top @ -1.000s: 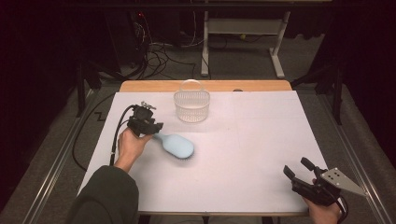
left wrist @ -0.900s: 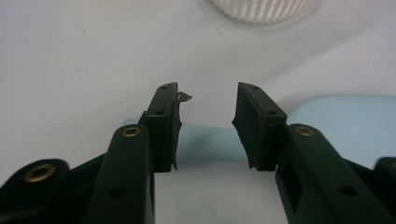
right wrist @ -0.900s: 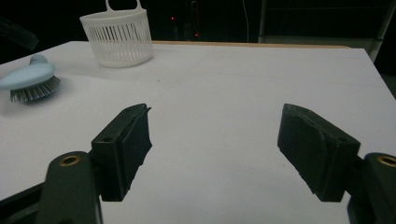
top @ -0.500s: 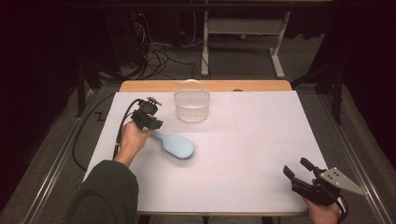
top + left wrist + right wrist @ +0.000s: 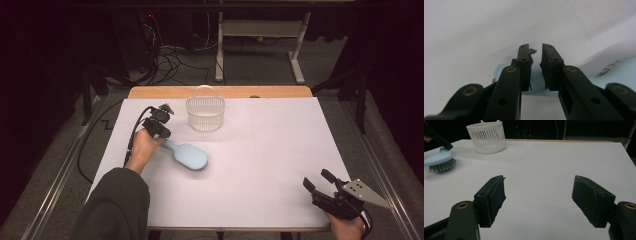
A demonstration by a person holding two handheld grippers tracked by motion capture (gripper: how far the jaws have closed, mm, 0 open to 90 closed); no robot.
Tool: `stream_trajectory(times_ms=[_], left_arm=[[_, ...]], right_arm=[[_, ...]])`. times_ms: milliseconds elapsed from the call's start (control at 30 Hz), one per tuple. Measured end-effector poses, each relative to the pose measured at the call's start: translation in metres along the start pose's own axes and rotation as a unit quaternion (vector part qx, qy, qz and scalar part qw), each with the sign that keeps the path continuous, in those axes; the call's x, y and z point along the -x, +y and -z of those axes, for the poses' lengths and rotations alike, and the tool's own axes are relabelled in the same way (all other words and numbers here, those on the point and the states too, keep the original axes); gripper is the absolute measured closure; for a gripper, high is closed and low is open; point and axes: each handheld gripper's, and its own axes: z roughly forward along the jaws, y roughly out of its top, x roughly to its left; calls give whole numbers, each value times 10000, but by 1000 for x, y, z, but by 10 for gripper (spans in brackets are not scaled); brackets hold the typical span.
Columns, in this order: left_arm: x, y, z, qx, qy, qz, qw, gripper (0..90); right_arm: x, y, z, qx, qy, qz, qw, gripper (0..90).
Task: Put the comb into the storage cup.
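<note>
Now left fingers (image 5: 535,67) closing round hairbrush (image 5: 537,82) handle

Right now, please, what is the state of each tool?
Left tool: its jaws have just been closing around the handle of the light blue hairbrush; whether the pads press it cannot be told.
Right tool: open, holding nothing.

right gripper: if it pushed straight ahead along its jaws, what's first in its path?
Probably nothing on the table. The right gripper, jaws open and empty, faces bare table. The white basket and blue hairbrush sit left of that line, though depth is hard to judge.
</note>
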Motion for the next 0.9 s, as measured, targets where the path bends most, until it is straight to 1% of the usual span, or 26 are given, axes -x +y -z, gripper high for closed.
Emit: stream_trajectory(times_ms=[133, 233, 267, 500, 533, 800, 900], left_arm=[[-2, 0, 0, -45, 11, 34, 10000, 805], [-1, 0, -1, -56, 48, 4, 10000, 822], [-1, 0, -1, -96, 76, -35, 9999, 830], [-2, -2, -2, -240, 32, -39, 9997, 855], [-1, -2, -2, -283, 31, -63, 9996, 856], [5, -8, -2, -369, -40, -194, 9991, 865], [7, -12, 0, -390, -139, -189, 9990, 865]], right_arm=[[0, 0, 0, 7, -5, 2, 10000, 273], [0, 0, 0, 3, -1, -1, 10000, 273], [0, 0, 0, -11, 17, 1, 10000, 273], [0, 0, 0, -6, 36, 13, 10000, 273], [0, 0, 0, -8, 33, 14, 10000, 273], [0, 0, 0, -11, 27, 20, 10000, 275], [0, 0, -1, -18, 31, 27, 10000, 275]])
